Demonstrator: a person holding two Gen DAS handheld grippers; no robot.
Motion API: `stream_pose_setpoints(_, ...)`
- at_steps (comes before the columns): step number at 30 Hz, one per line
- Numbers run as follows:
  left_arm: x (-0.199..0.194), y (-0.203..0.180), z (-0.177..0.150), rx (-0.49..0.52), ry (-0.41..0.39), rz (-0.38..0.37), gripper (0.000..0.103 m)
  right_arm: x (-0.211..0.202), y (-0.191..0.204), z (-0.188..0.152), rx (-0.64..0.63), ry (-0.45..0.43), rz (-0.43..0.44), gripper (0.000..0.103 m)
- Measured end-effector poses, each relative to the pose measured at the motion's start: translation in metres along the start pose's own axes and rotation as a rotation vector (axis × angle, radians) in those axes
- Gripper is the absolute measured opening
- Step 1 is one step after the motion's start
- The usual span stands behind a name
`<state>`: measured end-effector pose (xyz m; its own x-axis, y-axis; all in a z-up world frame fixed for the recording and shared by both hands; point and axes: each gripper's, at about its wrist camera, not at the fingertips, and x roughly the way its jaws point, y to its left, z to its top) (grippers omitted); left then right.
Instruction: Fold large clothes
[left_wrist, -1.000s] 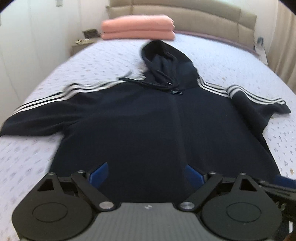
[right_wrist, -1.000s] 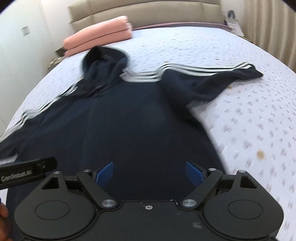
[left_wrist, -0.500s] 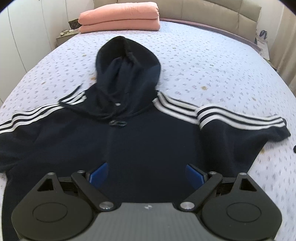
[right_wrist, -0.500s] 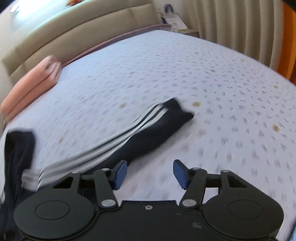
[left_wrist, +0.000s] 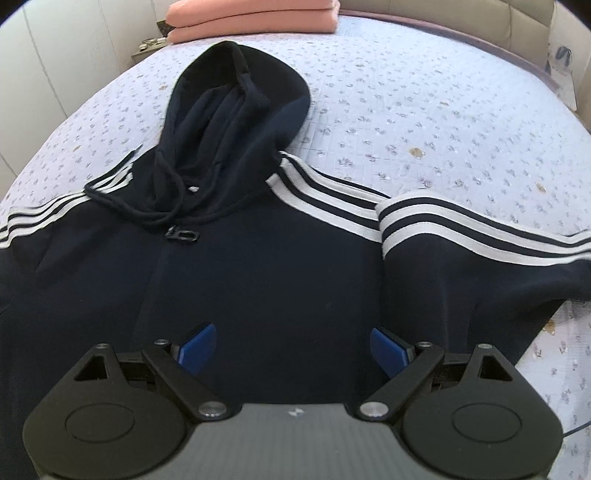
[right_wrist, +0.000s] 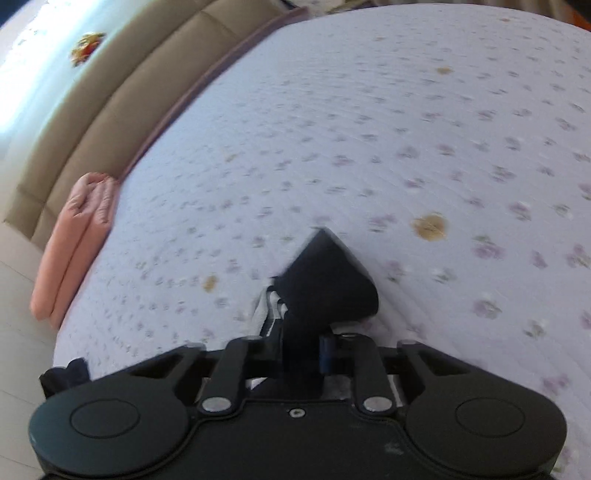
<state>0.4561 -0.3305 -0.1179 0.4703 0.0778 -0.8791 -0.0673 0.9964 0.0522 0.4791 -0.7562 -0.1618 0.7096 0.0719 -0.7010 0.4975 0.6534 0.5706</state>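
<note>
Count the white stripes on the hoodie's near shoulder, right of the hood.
3. They run side by side on the hoodie from the hood out along the sleeve; the far shoulder shows three too.

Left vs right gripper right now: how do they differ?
Left gripper stands wide open over the hoodie chest, nothing between its pads; right gripper is closing, with the sleeve cuff between its fingers. Left faces the spread garment, right faces mostly bedspread. Both have blue pads.

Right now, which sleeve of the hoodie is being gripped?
The right gripper is closing on the sleeve cuff lying toward the curtain side; the other sleeve lies flat, untouched.
</note>
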Motion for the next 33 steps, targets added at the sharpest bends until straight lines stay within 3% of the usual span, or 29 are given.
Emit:
stream_pose_setpoints(2, 0.006, -0.01, 0.004, 0.029, -0.013, 0.016, 0.09, -0.012, 0.01, -0.001, -0.051, -0.042, -0.004, 0.021)
stream_pose_setpoints(5, 0.012, -0.026, 0.012, 0.066, -0.03, 0.027, 0.088, -0.066, 0.021, -0.002, -0.143, -0.155, -0.047, 0.02)
stream_pose_setpoints(10, 0.018, -0.061, 0.021, 0.102, -0.065, -0.061, 0.09, -0.164, 0.008, -0.006, -0.252, -0.396, -0.262, 0.02)
stream_pose_setpoints(12, 0.027, -0.083, 0.019, 0.147, -0.053, -0.099, 0.091, -0.174, -0.007, -0.012, -0.23, -0.393, -0.333, 0.02)
stream_pose_setpoints(14, 0.042, -0.112, 0.01, 0.232, -0.024, -0.085, 0.092, -0.167, -0.022, -0.019, -0.214, -0.361, -0.402, 0.02)
stream_pose_setpoints(15, 0.046, -0.125, 0.003, 0.271, -0.065, -0.031, 0.101, -0.16, -0.031, -0.021, -0.195, -0.34, -0.442, 0.02)
stream_pose_setpoints(17, 0.044, -0.144, -0.008, 0.371, -0.178, 0.051, 0.103, -0.144, -0.049, -0.025, -0.134, -0.28, -0.489, 0.02)
stream_pose_setpoints(19, 0.043, -0.15, -0.012, 0.417, -0.212, 0.083, 0.103, -0.133, -0.057, -0.026, -0.094, -0.232, -0.51, 0.02)
stream_pose_setpoints(20, 0.042, -0.148, -0.011, 0.409, -0.209, 0.074, 0.103, -0.131, -0.058, -0.026, -0.077, -0.228, -0.499, 0.02)
stream_pose_setpoints(23, 0.031, -0.121, -0.004, 0.333, -0.201, 0.019, 0.088, -0.146, -0.035, -0.031, -0.108, -0.267, -0.44, 0.021)
stream_pose_setpoints(27, 0.01, -0.058, -0.001, 0.202, -0.202, -0.001, 0.088, -0.173, 0.021, -0.054, -0.16, -0.279, -0.311, 0.021)
stream_pose_setpoints(33, -0.026, 0.057, -0.008, 0.083, -0.212, -0.021, 0.088, -0.182, 0.158, -0.148, -0.35, -0.222, -0.082, 0.021)
